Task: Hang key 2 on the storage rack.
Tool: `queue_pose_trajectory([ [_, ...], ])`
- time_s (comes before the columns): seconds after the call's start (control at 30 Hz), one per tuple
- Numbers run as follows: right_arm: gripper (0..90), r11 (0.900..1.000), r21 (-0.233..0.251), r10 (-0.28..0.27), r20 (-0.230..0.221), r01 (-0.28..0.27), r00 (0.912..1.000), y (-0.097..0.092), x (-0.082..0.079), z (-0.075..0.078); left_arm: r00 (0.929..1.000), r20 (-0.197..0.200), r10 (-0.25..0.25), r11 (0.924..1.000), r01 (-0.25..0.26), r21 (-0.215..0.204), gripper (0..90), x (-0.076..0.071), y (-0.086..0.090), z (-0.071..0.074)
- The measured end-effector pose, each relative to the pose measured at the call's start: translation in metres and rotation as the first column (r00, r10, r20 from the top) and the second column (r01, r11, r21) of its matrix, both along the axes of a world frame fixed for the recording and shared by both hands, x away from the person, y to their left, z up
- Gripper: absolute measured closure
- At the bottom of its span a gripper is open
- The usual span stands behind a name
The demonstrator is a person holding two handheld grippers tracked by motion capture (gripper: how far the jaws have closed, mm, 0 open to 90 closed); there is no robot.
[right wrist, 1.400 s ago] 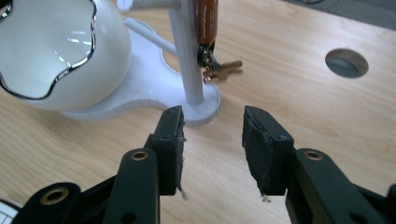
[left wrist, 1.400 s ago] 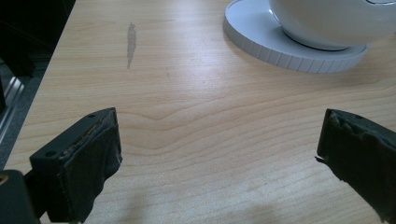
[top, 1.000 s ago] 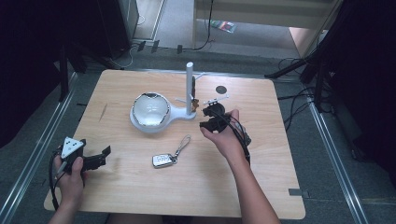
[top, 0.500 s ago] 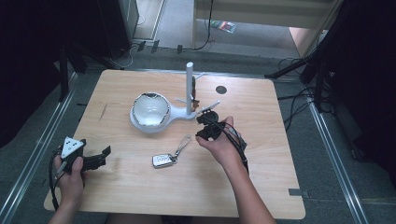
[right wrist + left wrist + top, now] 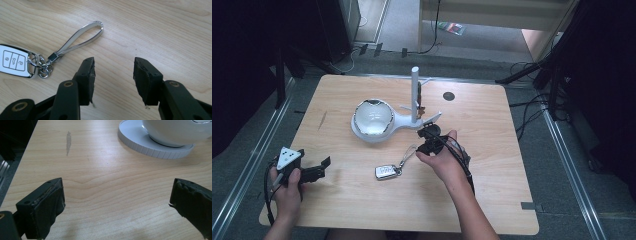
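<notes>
1. Location: the key fob lies flat on the wooden surface, near the middle, just in front of the white stand with its bowl and upright post. Its strap loop runs from the fob's ring up and away toward the right tool.

2. Handling, as a judgement: the fob looks small, light and rigid, with a glossy face that could slip under the pads. The loop looks like a thin, stiff-edged band standing slightly proud of the wood, so it is the easier place to pinch; the fob would then dangle from the ring and swing.

3. Orientation: fob and loop form one long line, slanting across the surface from the fob at the near left to the loop tip at the far right. In the right gripper view the loop tip sits just beyond and left of the jaws.

4. Right tool: jaws have just been opening, moderately apart, nothing between them.

5. Left tool: jaws wide, empty, resting near the left edge, well apart from the fob.
</notes>
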State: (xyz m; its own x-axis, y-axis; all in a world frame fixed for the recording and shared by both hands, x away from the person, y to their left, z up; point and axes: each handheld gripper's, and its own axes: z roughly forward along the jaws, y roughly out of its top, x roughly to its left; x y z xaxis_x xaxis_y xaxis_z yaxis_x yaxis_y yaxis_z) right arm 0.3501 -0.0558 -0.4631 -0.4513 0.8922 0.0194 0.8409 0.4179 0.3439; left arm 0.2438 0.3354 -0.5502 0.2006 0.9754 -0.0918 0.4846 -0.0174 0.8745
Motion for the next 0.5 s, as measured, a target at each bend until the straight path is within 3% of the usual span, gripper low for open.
queue_pose_trajectory([
  [0.5,50.5,0.9995,0.021,0.026,-0.079,-0.024,0.9966,0.025,-0.003,-0.011,1.0000,-0.002,-0.008,0.9999,0.008,-0.007,0.2,0.001,0.001,0.000],
])
